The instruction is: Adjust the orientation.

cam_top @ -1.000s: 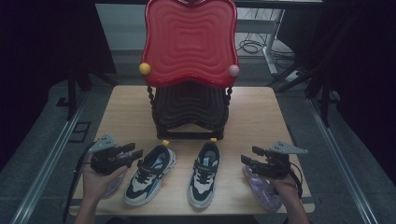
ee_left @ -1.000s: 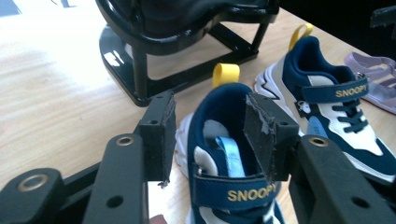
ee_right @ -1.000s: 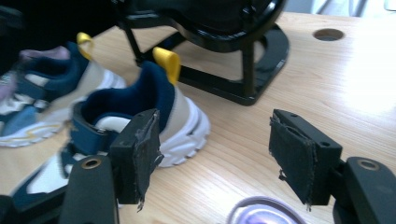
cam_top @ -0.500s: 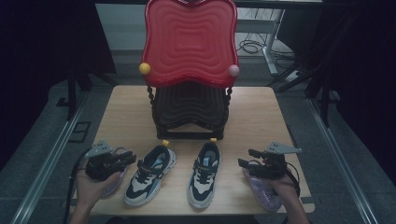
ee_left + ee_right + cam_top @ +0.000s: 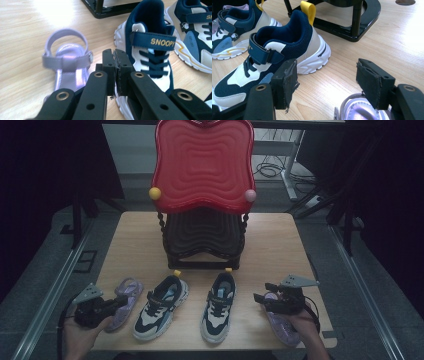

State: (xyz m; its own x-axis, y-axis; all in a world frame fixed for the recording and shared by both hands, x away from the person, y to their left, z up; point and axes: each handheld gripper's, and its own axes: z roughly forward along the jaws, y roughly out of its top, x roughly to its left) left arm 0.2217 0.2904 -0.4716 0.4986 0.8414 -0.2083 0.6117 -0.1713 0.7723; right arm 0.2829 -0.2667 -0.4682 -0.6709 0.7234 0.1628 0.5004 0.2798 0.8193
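Four shoes are lying in a row in front of the black rack [image 5: 202, 240] on the tabletop [image 5: 280, 240]: a lilac sandal at each end, two navy sneakers between them.

Change noted: the left gripper [image 5: 115, 63] has just been closing its fingers, and they are now meeting pad to pad with nothing between them. Compared with a second ago it is sitting lower and further out from the rack, and the left sandal [image 5: 122, 302], then hidden under it, is now lying in plain sight just ahead of the shut tips, untouched. Judgement: that sandal is not yet picked up; the fingers would have to reopen first.

The left sandal is lying flat, long axis running from the person towards the rack, heel loop [image 5: 67, 40] at the rack end, leaning slightly towards the left sneaker [image 5: 161, 306].

The right gripper [image 5: 329, 82] is hovering with fingers wide apart, gripping nothing, over the heel end of the right sandal [image 5: 282, 327], just beside the right sneaker [image 5: 218, 306].
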